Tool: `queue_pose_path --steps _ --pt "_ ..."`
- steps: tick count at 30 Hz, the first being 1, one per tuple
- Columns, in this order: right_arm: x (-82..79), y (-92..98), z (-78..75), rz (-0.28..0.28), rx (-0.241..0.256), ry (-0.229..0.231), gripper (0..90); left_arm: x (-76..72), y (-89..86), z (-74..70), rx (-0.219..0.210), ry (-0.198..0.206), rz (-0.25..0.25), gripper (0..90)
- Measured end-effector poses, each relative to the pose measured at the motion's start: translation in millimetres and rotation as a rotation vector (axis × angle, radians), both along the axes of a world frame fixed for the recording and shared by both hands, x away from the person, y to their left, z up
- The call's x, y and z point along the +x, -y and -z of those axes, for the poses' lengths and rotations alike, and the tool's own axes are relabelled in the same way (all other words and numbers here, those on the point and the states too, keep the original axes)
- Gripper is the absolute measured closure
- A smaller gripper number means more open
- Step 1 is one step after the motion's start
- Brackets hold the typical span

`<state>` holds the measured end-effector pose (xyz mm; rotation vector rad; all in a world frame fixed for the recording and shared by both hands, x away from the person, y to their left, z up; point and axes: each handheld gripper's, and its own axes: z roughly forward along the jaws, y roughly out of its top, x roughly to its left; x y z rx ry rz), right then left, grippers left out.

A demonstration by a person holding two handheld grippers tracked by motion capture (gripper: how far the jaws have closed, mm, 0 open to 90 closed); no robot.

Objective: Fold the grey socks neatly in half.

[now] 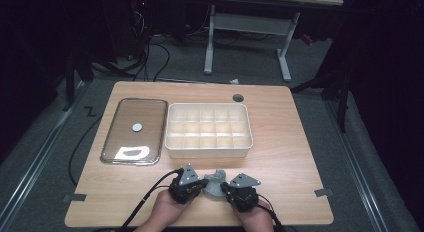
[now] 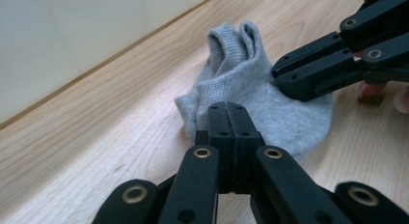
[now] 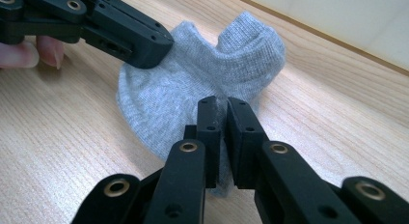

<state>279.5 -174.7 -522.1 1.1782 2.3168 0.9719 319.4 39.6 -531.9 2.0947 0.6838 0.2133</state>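
Observation:
A small grey sock (image 1: 215, 182) lies bunched on the wooden table near its front edge, between my two grippers. In the left gripper view the sock (image 2: 251, 93) rests on the wood with its cuff standing up, and my left gripper (image 2: 227, 119) is shut on its near edge. My right gripper (image 3: 221, 113) pinches a fold of the sock (image 3: 193, 84) from the opposite side, jaws almost together with fabric between them. From above, the left gripper (image 1: 203, 183) and right gripper (image 1: 225, 186) face each other across the sock. A hand holds each.
Just behind the sock stands a white box (image 1: 209, 151) divided into several compartments, its wall close in both gripper views. A glass-lidded metal tray (image 1: 116, 123) lies at the left. A round cable hole (image 1: 238, 97) sits near the table's far edge.

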Motion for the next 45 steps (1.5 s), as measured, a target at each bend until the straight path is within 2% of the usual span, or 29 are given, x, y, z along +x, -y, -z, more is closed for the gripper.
queue_pose_path --steps 2,5,6,7,10,13,15,18,22,25,29,31,32,33,34,36,40,44,45 --pt "0.0 0.2 0.3 0.001 0.002 0.001 85.2 -0.5 -2.6 0.1 0.01 0.004 -0.012 90.0" --pt "-0.1 -0.2 0.2 0.005 0.002 -0.001 85.3 -0.8 -5.5 -0.4 -0.001 -0.004 -0.033 89.9" --pt "-0.4 -0.4 0.5 0.006 0.0 0.003 85.4 -1.0 -5.5 -1.7 -0.015 -0.011 -0.041 89.8" --pt "-0.6 -0.5 0.8 0.005 0.0 0.008 85.4 -2.7 -5.4 -6.7 -0.047 -0.013 -0.043 89.8" --pt "-1.8 -0.6 1.9 0.011 0.003 0.018 85.6 -12.2 0.7 -22.8 -0.118 0.015 -0.013 86.0" --pt "-1.6 -0.7 1.9 0.01 0.004 0.017 85.6 -18.3 10.7 -26.9 -0.14 0.018 0.006 84.3" --pt "-1.2 -0.7 1.7 0.009 0.005 0.014 85.6 -17.9 17.7 -21.2 -0.107 0.005 0.013 84.2" --pt "-1.1 -1.2 1.9 0.011 0.007 0.014 85.6 -13.7 23.9 -8.0 0.015 0.011 -0.023 86.0" --pt "-0.4 -0.8 2.2 0.011 0.011 0.015 85.5 -11.4 20.8 -3.1 0.058 0.054 -0.037 87.1" --pt "0.1 -0.8 2.8 0.016 0.014 0.019 85.5 -10.6 18.9 -0.3 0.047 0.061 -0.036 88.1" --pt "0.9 -2.5 2.3 0.029 0.014 0.015 84.6 -9.0 18.1 -0.1 0.039 0.047 -0.036 88.6" --pt "1.0 -2.7 -1.3 0.051 0.017 -0.001 78.8 -9.0 18.1 -0.1 0.04 0.048 -0.036 88.6" --pt "-2.0 -1.2 -6.9 0.076 0.033 0.014 73.3 -9.2 18.0 -0.2 0.039 0.047 -0.036 88.5" --pt "-2.0 -1.2 -6.9 0.076 0.033 0.014 73.3 -9.2 18.0 -0.2 0.039 0.047 -0.036 88.5" --pt "-6.0 1.2 -10.7 0.105 0.057 0.033 69.8 -9.2 17.9 -0.2 0.038 0.045 -0.037 88.5" --pt "-7.1 1.6 -11.3 0.109 0.061 0.029 68.4 -9.3 17.9 -0.1 0.037 0.045 -0.037 88.4" --pt "-9.6 4.1 -8.4 0.123 0.077 -0.011 63.6 -9.0 17.6 -0.1 0.032 0.041 -0.034 87.4" --pt "-1.7 8.2 -2.6 0.154 0.121 -0.076 62.5 -6.8 15.6 -0.2 0.02 0.02 -0.048 85.4" --pt "-0.2 8.2 -2.8 0.155 0.122 -0.079 61.5 -6.7 15.5 -0.1 0.018 0.02 -0.051 85.0"
